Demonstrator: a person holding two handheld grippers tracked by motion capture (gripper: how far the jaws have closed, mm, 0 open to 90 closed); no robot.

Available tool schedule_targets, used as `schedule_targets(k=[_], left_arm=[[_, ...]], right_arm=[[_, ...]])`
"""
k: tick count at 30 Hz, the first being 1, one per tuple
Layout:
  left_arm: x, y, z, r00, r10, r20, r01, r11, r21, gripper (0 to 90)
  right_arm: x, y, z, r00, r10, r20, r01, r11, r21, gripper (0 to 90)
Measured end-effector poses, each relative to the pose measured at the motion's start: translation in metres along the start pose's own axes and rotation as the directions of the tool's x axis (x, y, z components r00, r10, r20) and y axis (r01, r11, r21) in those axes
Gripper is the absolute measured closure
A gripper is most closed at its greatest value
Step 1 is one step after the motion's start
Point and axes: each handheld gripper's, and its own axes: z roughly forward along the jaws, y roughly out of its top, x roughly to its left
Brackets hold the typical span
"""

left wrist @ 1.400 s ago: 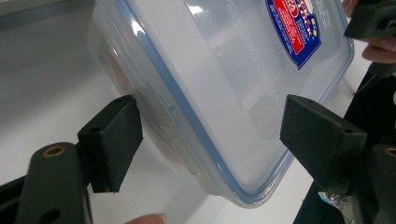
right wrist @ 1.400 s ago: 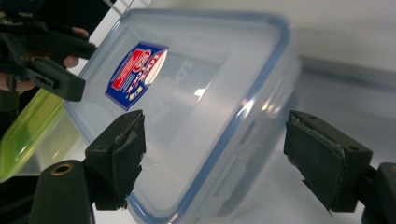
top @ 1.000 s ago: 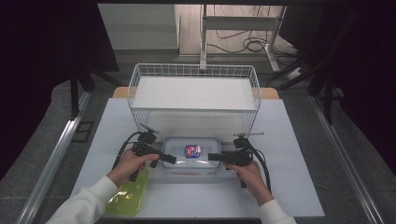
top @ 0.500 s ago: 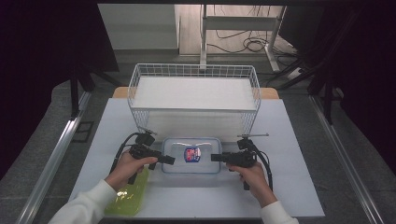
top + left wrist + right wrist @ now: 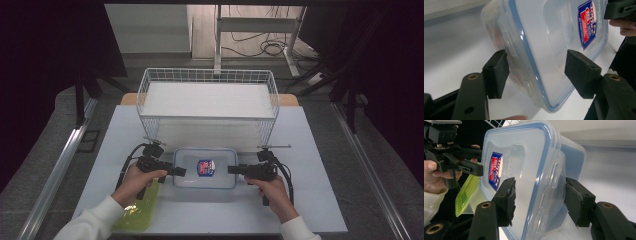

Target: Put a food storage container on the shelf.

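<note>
Clear lidded container [image 5: 205,167], blue-sealed, on desk [image 5: 320,150] before wire basket [image 5: 208,98]; left gripper [image 5: 176,171] and right gripper [image 5: 233,170] at its ends, fingers closing astride the rim, not visibly clamped.

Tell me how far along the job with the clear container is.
Done: both tools flank the lidded container on the table. In hand: the left tool and right tool have just been closing over its end latches, one pad apiece touching. Left: a firm grip, then a lift, perhaps toward the wire basket.
</note>
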Motion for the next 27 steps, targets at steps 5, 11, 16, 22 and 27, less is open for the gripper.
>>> schedule_targets(k=[5, 11, 16, 22, 27], left_arm=[[-0.004, -0.001, 0.000, 0.9999, -0.010, -0.012, 0.009, 0.9997, -0.022, 37.7], [-0.009, -0.002, -0.001, 0.9997, -0.004, -0.025, 0.003, 0.9993, -0.038, 40.2], [-0.014, -0.003, -0.002, 0.9988, 0.029, -0.041, -0.030, 0.9989, -0.035, 41.8], [-0.021, -0.004, 0.000, 0.9982, 0.044, -0.040, -0.045, 0.9985, -0.032, 41.8], [-0.027, -0.001, -0.008, 0.9970, 0.056, -0.054, -0.059, 0.9969, -0.053, 42.1]], right_arm=[[0.003, -0.002, -0.002, 0.9999, -0.010, 0.010, 0.010, 1.000, -0.009, 45.8], [0.005, -0.005, -0.006, 1.0000, 0.000, 0.009, 0.000, 1.000, -0.026, 48.4], [0.008, -0.008, -0.011, 0.9998, 0.001, 0.020, 0.000, 0.999, -0.042, 49.0], [0.010, -0.010, -0.019, 0.9995, -0.008, 0.029, 0.010, 0.998, -0.058, 49.1], [0.013, -0.009, -0.022, 0.9997, -0.010, 0.022, 0.011, 0.997, -0.075, 49.1]])
